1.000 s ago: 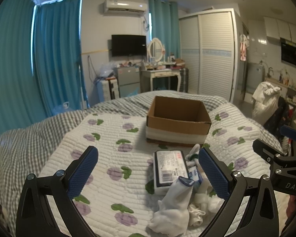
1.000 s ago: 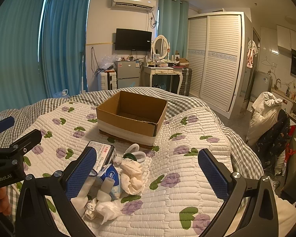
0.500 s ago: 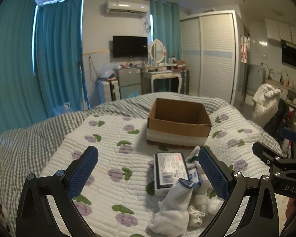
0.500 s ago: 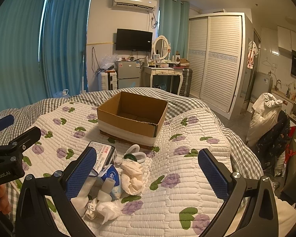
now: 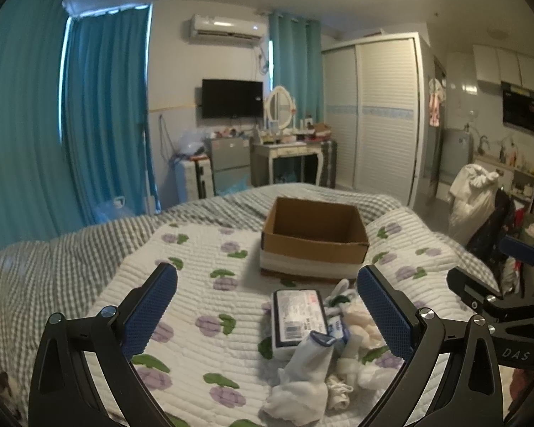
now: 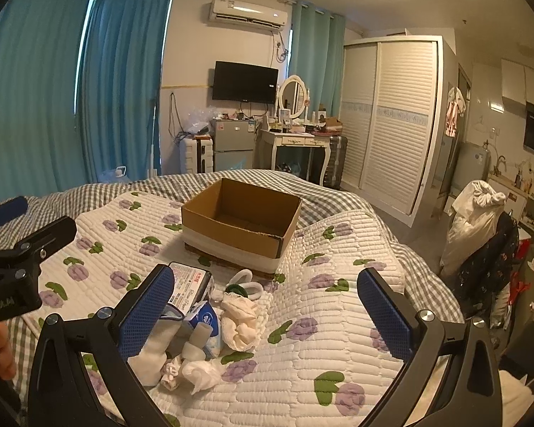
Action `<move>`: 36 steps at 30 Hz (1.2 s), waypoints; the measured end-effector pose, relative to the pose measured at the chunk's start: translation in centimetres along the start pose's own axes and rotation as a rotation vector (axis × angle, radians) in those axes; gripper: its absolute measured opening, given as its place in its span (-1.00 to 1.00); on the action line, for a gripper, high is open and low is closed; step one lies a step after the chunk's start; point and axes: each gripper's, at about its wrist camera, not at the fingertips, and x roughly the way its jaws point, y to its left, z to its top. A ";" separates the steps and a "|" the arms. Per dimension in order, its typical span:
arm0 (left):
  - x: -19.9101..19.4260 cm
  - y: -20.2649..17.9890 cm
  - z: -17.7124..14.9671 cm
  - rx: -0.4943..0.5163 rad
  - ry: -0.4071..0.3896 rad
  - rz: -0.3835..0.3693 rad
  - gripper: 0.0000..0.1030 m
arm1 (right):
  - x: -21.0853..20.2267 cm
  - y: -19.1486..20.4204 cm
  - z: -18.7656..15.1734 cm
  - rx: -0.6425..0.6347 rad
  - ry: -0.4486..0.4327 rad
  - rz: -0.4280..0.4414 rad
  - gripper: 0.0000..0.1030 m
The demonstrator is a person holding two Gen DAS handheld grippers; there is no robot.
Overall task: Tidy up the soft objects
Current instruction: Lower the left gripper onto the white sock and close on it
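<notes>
Basically little has changed from the earlier frames. Left tool (image 5: 267,306) hangs over the bed quilt (image 5: 203,277), fingers wide apart, nothing between them; same spread as a second ago. Right tool (image 6: 267,306) likewise spread wide and holding nothing, same as before.

The left view has crept slightly: the cardboard box (image 5: 315,238) sits a touch lower and nearer in frame than it did a second ago, so the left tool has tipped or eased a little. The right view is nearly identical to half a second ago; the box (image 6: 244,224) is in the same spot.

Soft pile unmoved on the quilt, in front of the box and apart from it. In the left view it lies toward that tool's right finger: wet-wipes pack (image 5: 299,316) label up, white sock (image 5: 304,380) in front of it, more white bits beside. In the right view the pile sits by the right tool's left finger: wipes pack (image 6: 188,281), blue tissue packet (image 6: 206,323), crumpled cream cloth (image 6: 240,323), white socks (image 6: 153,356), white hair ties (image 6: 247,283) nearer the box. None touched by either tool.

Box open, upright, on the bed; its visible inside looks bare. Gray checked blanket (image 6: 99,192) is under the quilt.
</notes>
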 end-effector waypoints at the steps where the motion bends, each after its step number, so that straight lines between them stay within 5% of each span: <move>1: -0.2 0.0 0.0 -0.001 -0.001 -0.001 1.00 | -0.2 0.0 0.0 -0.004 0.002 0.000 1.00; 7: 0.8 0.3 -1.9 -0.013 0.078 -0.005 1.00 | 0.4 0.2 -2.1 -0.031 0.085 0.057 1.00; 18: 8.6 -1.2 -11.8 -0.069 0.475 -0.098 0.96 | 6.1 0.2 -7.0 -0.014 0.270 0.071 1.00; 21: 9.1 -2.2 -12.7 -0.041 0.504 -0.106 0.95 | 7.3 0.7 -7.7 0.000 0.315 0.117 1.00; 24: 10.0 -2.4 -13.4 -0.033 0.553 -0.102 0.60 | 8.5 1.2 -8.7 0.040 0.376 0.183 0.99; 29: 11.2 -2.2 -14.3 -0.038 0.603 -0.132 0.60 | 9.9 3.2 -10.1 -0.023 0.427 0.197 0.82; 33: 11.8 -2.0 -14.6 -0.048 0.632 -0.169 0.48 | 10.6 3.6 -10.4 -0.023 0.447 0.222 0.43; 36: 11.7 -2.0 -14.6 -0.050 0.633 -0.195 0.29 | 10.9 4.0 -10.6 -0.026 0.471 0.275 -0.20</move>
